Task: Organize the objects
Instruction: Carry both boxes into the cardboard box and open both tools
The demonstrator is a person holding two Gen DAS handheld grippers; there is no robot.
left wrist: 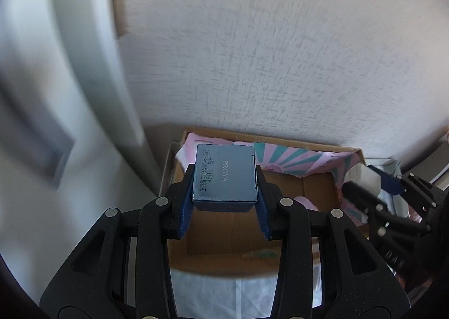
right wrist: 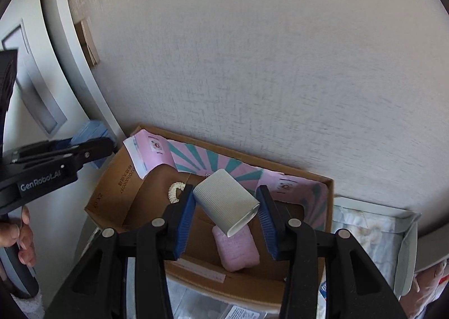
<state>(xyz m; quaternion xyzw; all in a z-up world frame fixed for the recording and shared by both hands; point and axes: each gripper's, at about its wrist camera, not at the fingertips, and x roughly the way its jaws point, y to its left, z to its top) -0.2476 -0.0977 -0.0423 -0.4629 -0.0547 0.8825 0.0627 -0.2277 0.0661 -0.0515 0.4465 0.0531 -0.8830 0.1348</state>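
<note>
Sorting is half done: your left gripper (left wrist: 224, 192) clamps the blue PROYA box (left wrist: 226, 175) and your right gripper (right wrist: 226, 206) clamps a white ribbed sleeve (right wrist: 226, 202), both above the cardboard box (right wrist: 112, 195), where a pink pouch (right wrist: 235, 248) and a scrunchie (right wrist: 175, 192) already lie.

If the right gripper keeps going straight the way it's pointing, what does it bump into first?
Probably the pink packet lying in the cardboard box, just beyond the white ribbed holder that the right gripper holds, though depth is hard to judge.
</note>
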